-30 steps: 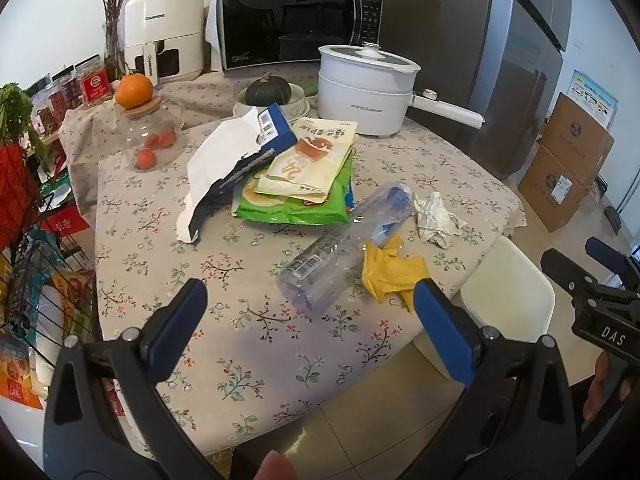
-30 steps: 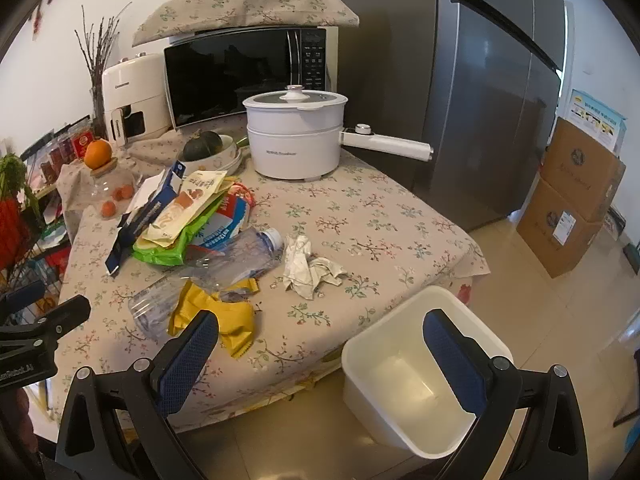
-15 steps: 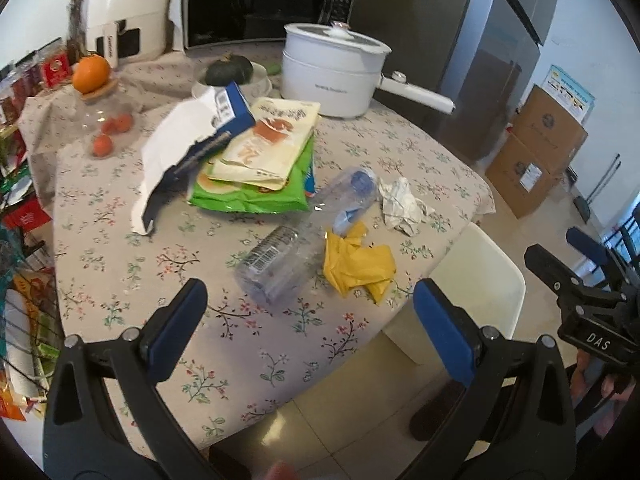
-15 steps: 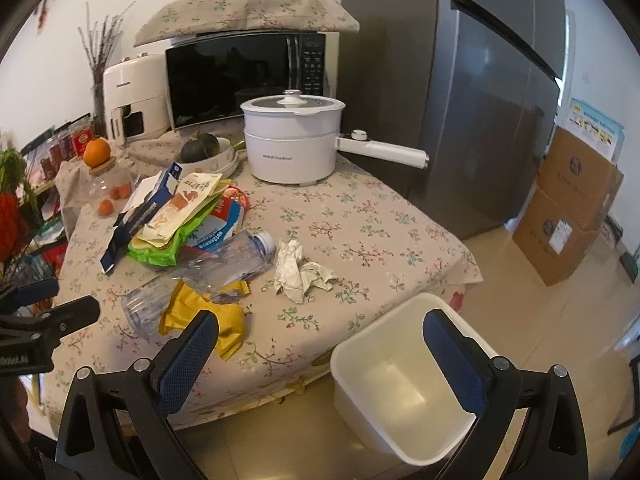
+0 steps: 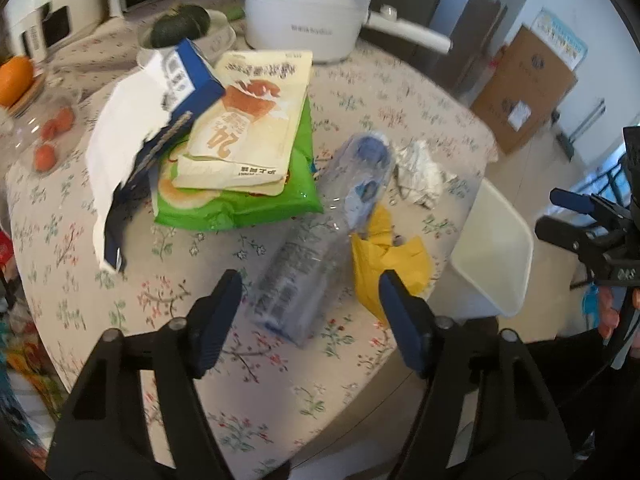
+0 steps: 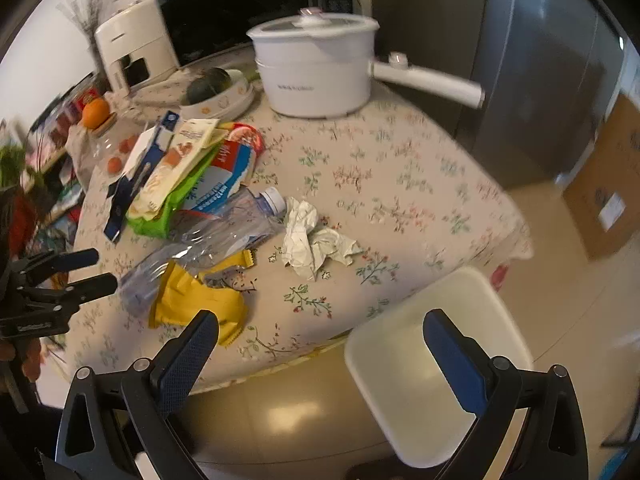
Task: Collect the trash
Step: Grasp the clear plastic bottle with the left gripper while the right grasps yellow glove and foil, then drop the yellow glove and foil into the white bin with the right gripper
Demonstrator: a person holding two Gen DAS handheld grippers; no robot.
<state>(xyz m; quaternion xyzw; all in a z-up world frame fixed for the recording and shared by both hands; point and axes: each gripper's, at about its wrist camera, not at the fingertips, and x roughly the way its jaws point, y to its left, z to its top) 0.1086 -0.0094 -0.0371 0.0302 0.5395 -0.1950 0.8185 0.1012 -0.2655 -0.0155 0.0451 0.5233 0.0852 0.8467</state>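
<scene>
A crushed clear plastic bottle (image 5: 320, 236) lies on the floral tablecloth, also in the right wrist view (image 6: 208, 240). A yellow wrapper (image 5: 390, 264) lies beside it. A crumpled white paper (image 6: 312, 240) lies to its right. Snack bags, green (image 5: 240, 200) and beige (image 5: 252, 116), and a torn blue-white bag (image 5: 132, 148) are piled behind. A white bin (image 6: 436, 364) stands on the floor by the table edge. My left gripper (image 5: 310, 300) is open just above the bottle's near end. My right gripper (image 6: 320, 344) is open above the table edge and the bin.
A white electric pot (image 6: 316, 68) with a long handle, a bowl with a squash (image 6: 216, 88), a microwave and an air fryer stand at the back. A jar topped by an orange (image 5: 16, 80) stands left. Cardboard boxes (image 5: 524, 88) and a fridge (image 6: 520, 60) are at right.
My left gripper has moved forward and down to the bottle. My right gripper has moved closer to the table edge and the bin. Both stay open.
</scene>
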